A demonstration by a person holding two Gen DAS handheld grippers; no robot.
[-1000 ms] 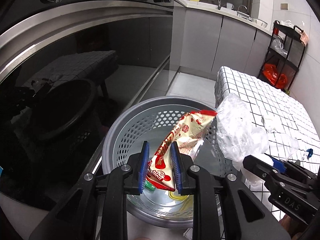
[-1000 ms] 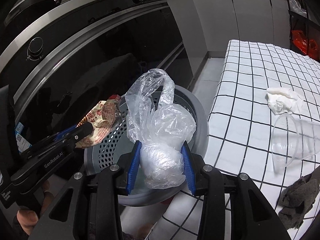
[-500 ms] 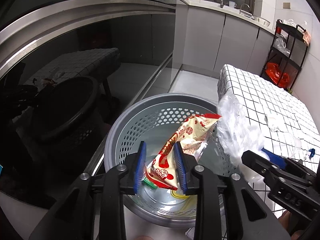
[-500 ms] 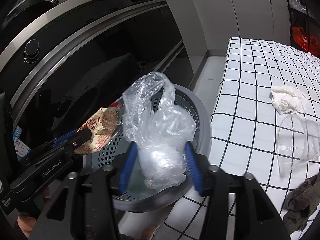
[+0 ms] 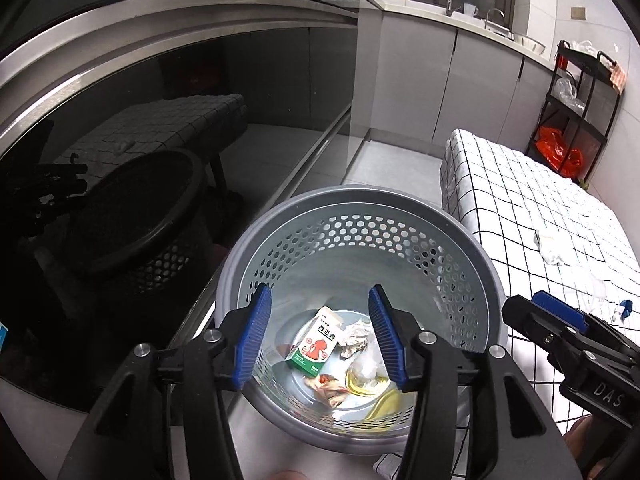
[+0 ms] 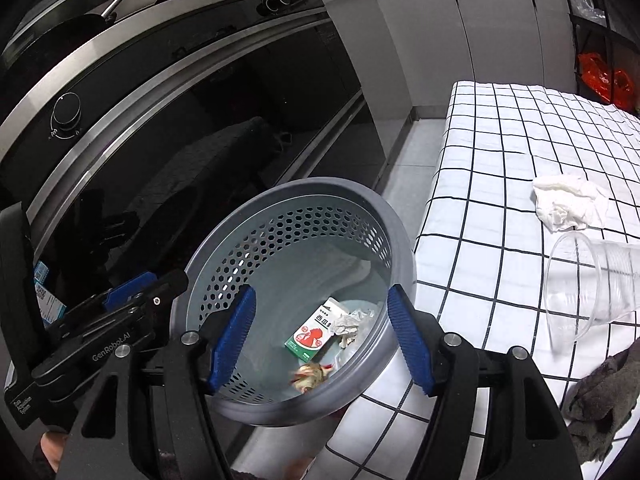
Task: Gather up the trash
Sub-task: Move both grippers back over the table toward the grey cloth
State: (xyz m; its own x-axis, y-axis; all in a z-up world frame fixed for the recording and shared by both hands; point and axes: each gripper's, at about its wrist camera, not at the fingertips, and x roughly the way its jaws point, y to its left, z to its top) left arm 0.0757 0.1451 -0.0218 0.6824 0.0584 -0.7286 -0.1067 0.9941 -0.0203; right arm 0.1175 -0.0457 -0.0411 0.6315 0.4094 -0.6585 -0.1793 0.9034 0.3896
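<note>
Both claws hang spread and empty over the grey bin: left claw (image 5: 320, 334), right claw (image 6: 320, 342), bin (image 6: 394, 222). Dropped trash lies inside. Next, likely the clear cup (image 6: 592, 284) and crumpled tissue (image 6: 568, 202) on the checked tabletop (image 6: 500, 140).

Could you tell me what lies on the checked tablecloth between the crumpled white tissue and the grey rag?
In the right wrist view, a clear plastic cup lies on its side between the tissue and the rag on the tablecloth.
</note>
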